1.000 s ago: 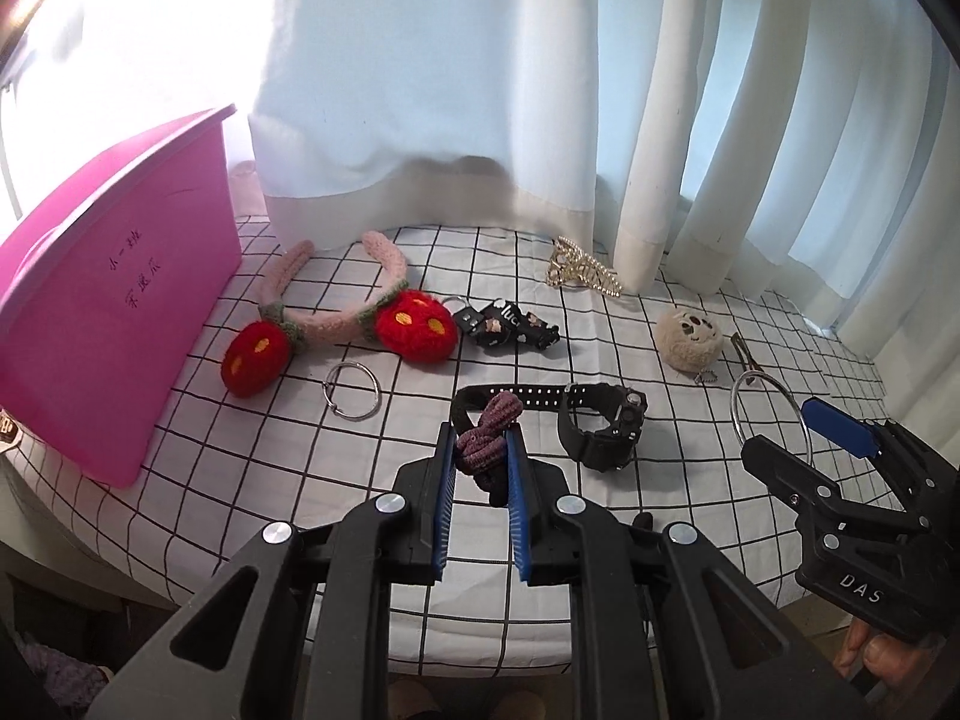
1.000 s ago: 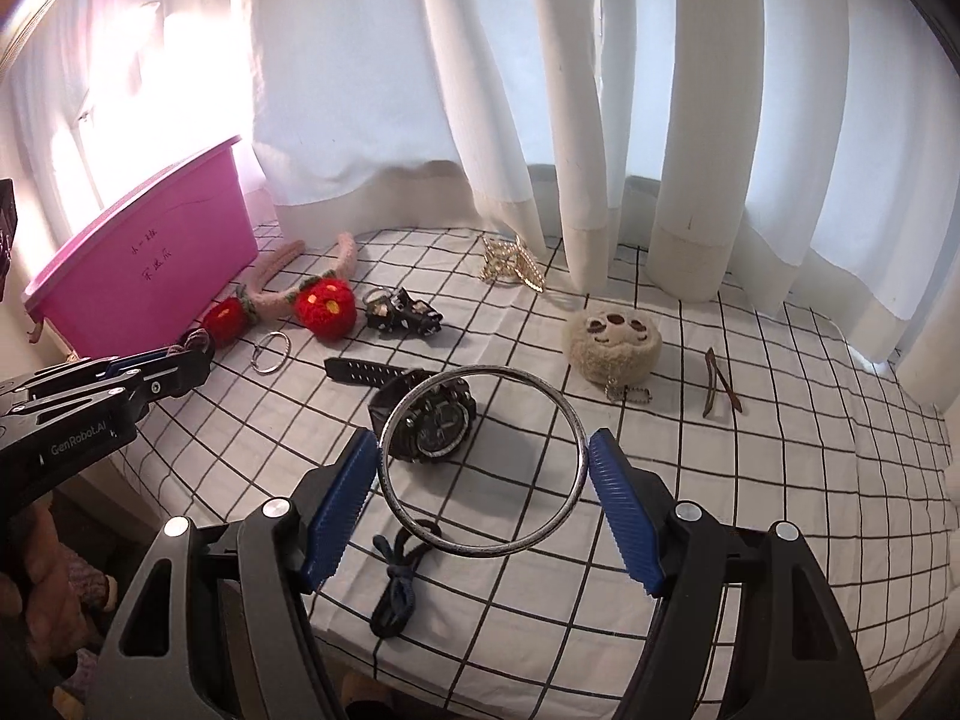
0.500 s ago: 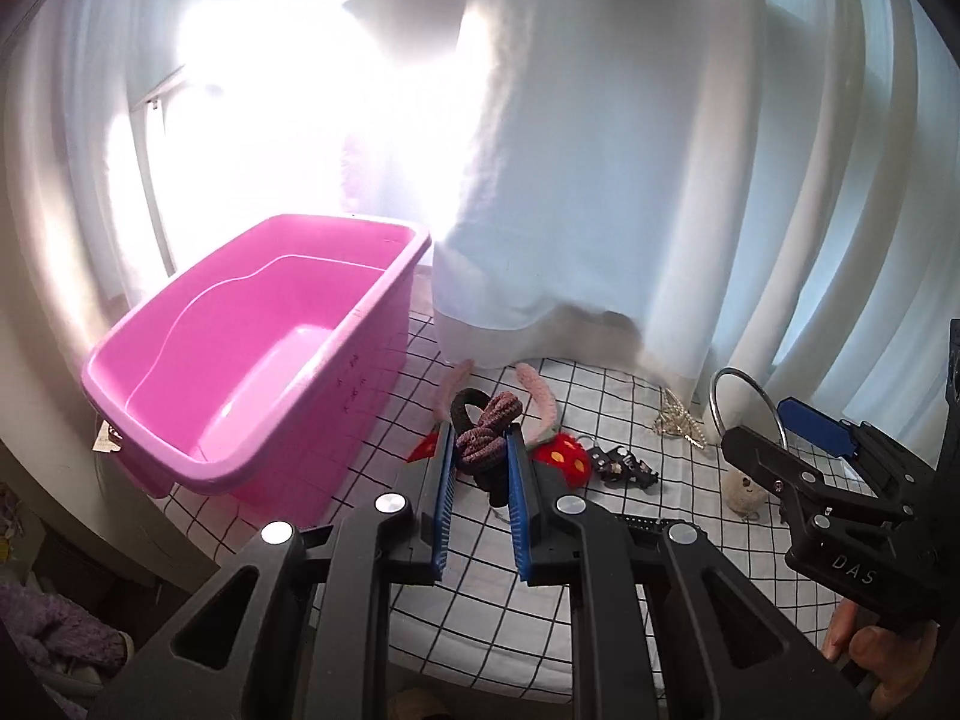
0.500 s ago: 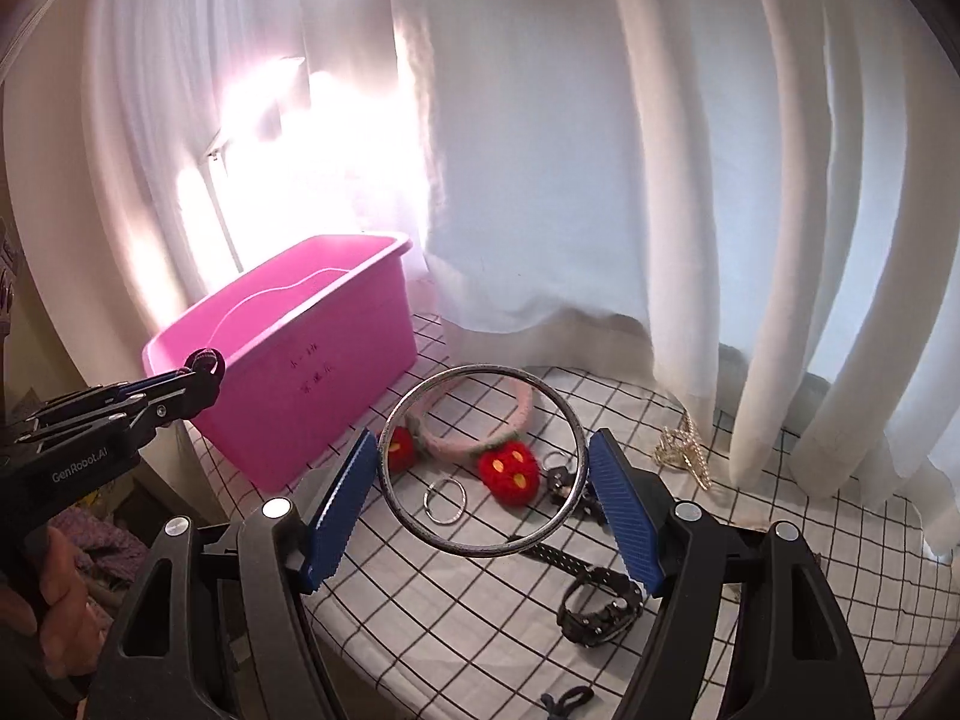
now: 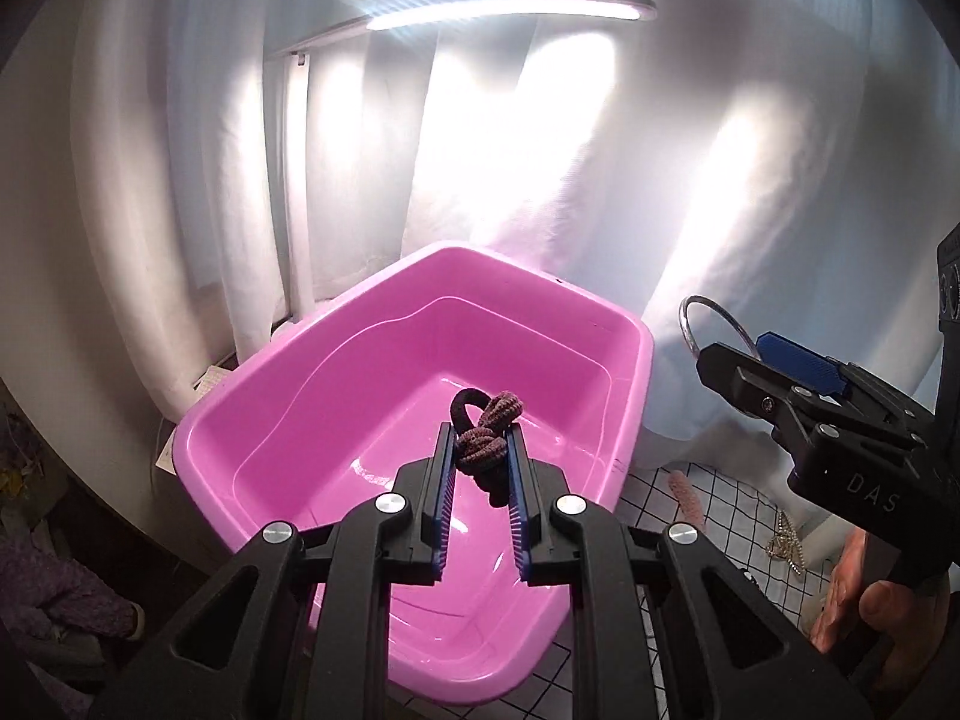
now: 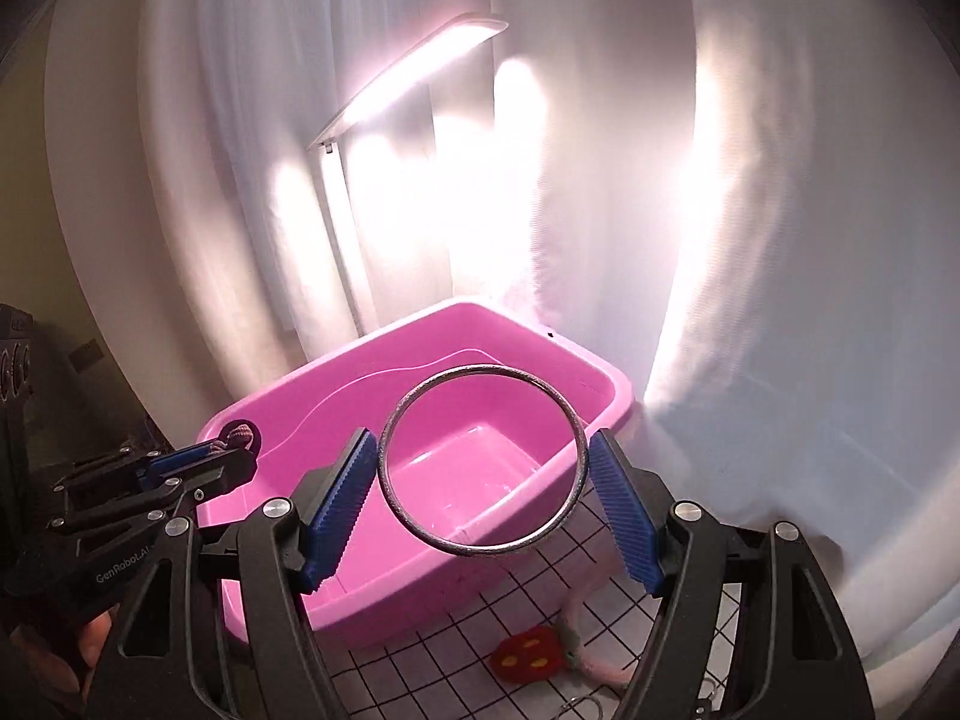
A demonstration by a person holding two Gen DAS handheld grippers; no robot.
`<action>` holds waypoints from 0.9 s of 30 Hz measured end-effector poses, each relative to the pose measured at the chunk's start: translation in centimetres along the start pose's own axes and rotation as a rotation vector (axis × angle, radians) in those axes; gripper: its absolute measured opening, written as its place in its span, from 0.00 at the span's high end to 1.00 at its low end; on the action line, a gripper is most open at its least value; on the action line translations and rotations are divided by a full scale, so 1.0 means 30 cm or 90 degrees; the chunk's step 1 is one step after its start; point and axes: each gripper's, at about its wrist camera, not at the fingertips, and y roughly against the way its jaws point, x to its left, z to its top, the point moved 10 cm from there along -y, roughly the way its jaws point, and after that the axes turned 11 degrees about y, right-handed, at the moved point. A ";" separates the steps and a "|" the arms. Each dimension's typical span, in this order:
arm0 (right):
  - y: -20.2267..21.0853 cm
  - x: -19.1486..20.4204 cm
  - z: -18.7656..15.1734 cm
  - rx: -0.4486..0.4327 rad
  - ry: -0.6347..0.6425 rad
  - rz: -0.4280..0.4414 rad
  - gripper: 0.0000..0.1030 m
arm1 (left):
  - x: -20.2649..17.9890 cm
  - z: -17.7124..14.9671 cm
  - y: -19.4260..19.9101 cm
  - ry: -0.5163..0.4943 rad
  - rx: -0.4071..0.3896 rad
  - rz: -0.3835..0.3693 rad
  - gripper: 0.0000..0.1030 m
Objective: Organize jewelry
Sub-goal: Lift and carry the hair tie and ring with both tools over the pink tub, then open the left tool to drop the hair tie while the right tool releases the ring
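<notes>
Left wrist view: the left tongs (image 5: 478, 480), at lower centre of the frame, are clamped on a knotted maroon hair tie (image 5: 483, 441) held above the open pink tub (image 5: 636, 414). At the right edge, the right tongs (image 5: 774, 369) grip a silver bangle (image 5: 690, 324).

Right wrist view: the right tongs (image 6: 483, 474) hold the silver bangle (image 6: 483, 368) by its two sides, squeezed between the blue pads (image 6: 345, 501), in front of the pink tub (image 6: 384, 612). At lower centre, a red strawberry ornament (image 6: 528, 653) lies on the bench's checked cloth (image 6: 456, 654). A lit lamp (image 6: 414, 69) shines against white curtains (image 6: 780, 240).
</notes>
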 end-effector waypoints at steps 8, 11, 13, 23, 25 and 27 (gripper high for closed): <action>-0.343 0.038 0.040 0.125 0.032 0.076 0.32 | 0.155 0.010 -0.237 0.069 0.111 0.063 0.84; -0.439 0.036 0.026 0.181 0.038 0.096 0.32 | 0.181 -0.023 -0.284 0.099 0.145 0.085 0.84; -0.477 0.043 0.014 0.214 0.043 0.105 0.32 | 0.201 -0.039 -0.314 0.119 0.170 0.098 0.84; -0.664 0.045 -0.114 0.381 0.028 0.139 0.32 | 0.302 -0.095 -0.445 0.207 0.276 0.143 0.84; -0.685 0.049 -0.140 0.405 0.029 0.137 0.32 | 0.306 -0.105 -0.460 0.209 0.287 0.148 0.84; -0.701 0.053 -0.164 0.424 0.028 0.135 0.32 | 0.309 -0.121 -0.472 0.214 0.301 0.149 0.84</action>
